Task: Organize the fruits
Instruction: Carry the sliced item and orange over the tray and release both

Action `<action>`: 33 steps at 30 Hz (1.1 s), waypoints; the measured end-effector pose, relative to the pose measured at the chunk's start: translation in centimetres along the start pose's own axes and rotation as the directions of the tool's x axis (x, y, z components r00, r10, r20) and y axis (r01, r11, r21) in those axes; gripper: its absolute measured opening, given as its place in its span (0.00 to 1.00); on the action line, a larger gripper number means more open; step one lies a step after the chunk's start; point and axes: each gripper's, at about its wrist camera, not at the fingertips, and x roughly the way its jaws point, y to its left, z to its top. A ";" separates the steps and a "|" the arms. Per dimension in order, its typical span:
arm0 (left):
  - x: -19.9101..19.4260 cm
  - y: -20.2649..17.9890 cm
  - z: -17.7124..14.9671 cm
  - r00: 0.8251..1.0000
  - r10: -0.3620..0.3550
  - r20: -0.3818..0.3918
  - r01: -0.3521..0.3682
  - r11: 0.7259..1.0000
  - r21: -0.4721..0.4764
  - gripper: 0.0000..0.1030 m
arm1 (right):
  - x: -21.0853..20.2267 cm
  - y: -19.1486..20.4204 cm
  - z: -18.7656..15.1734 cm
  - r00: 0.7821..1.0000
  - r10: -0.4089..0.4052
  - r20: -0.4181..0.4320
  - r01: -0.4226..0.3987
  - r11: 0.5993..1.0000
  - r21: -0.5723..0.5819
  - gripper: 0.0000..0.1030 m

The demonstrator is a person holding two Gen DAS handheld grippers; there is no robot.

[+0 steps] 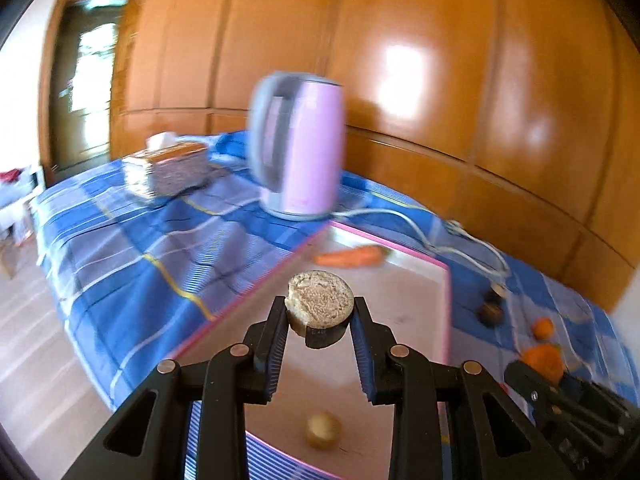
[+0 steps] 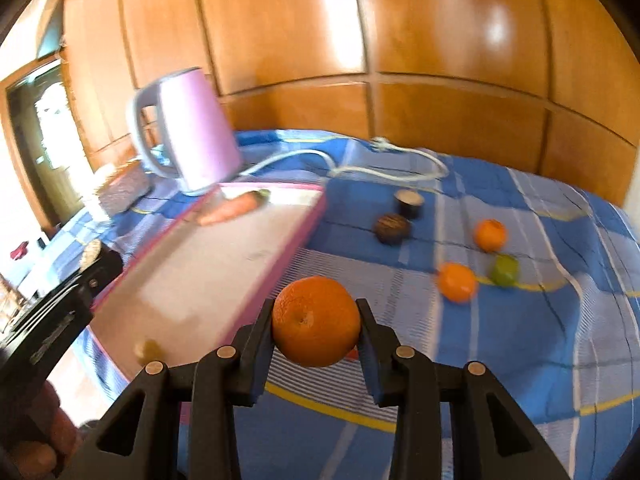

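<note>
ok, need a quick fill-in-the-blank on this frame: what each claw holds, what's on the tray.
1. The right claw is shut on an ____.
2. The left claw grips a round, dark-sided piece with a ____ cut face.
3. At the far end of the pink-rimmed tray, near the pink kettle, lies a ____.
4. Loose on the blue checked cloth beside the two small oranges sits one ____ fruit.

Missing words: orange; pale speckled; carrot; green

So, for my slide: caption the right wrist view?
Right gripper holding an orange beside the pink tray.
</note>
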 end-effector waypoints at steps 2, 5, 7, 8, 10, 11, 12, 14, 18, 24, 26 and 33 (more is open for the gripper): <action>0.3 0.8 0.3 1.000 0.027 0.000 -0.027 0.999 -0.030 0.30 | 0.5 1.3 0.7 1.000 0.031 -0.005 -0.031 0.999 -0.020 0.37; 0.9 1.5 0.3 0.999 0.048 -0.010 -0.049 0.997 -0.066 0.30 | 1.4 2.8 1.6 0.997 0.070 -0.010 -0.071 0.997 -0.033 0.37; 0.9 1.8 0.2 0.999 0.053 0.001 -0.053 0.995 -0.084 0.30 | 2.0 3.4 2.3 0.995 0.097 -0.012 -0.097 0.995 -0.029 0.37; 0.9 1.9 0.1 0.999 0.054 0.005 -0.053 0.995 -0.088 0.30 | 2.3 3.7 2.6 0.995 0.104 -0.011 -0.104 0.994 -0.030 0.37; 1.2 1.9 0.0 0.998 0.057 -0.002 -0.057 0.994 -0.095 0.31 | 3.0 4.2 3.2 0.992 0.126 -0.018 -0.127 0.992 -0.027 0.37; 1.3 2.0 -0.1 0.998 0.059 -0.008 -0.059 0.993 -0.100 0.31 | 3.3 4.3 3.5 0.989 0.143 -0.027 -0.144 0.989 -0.020 0.37; 1.5 2.1 -0.2 0.998 0.062 -0.016 -0.063 0.992 -0.109 0.31 | 3.6 4.4 3.7 0.987 0.159 -0.035 -0.159 0.987 -0.010 0.38; 1.7 2.3 -0.2 0.998 0.064 -0.023 -0.066 0.991 -0.120 0.31 | 4.3 4.6 4.0 0.982 0.181 -0.049 -0.181 0.983 0.002 0.39; 1.8 2.6 -0.3 0.997 0.070 -0.035 -0.074 0.987 -0.145 0.36 | 4.9 5.2 3.9 0.977 0.202 -0.063 -0.203 0.979 0.001 0.40; 1.6 2.3 -0.4 0.998 0.065 -0.021 -0.068 0.989 -0.134 0.40 | 4.3 5.0 3.1 0.981 0.186 -0.059 -0.186 0.982 -0.002 0.40; 1.4 2.3 -0.4 0.998 0.065 -0.016 -0.067 0.989 -0.131 0.43 | 3.8 4.5 2.8 0.984 0.171 -0.052 -0.171 0.985 0.011 0.40; 1.4 1.6 -0.7 0.999 0.045 -0.015 -0.046 0.993 -0.107 0.55 | 2.2 2.8 2.0 0.994 0.104 -0.032 -0.103 0.994 0.028 0.40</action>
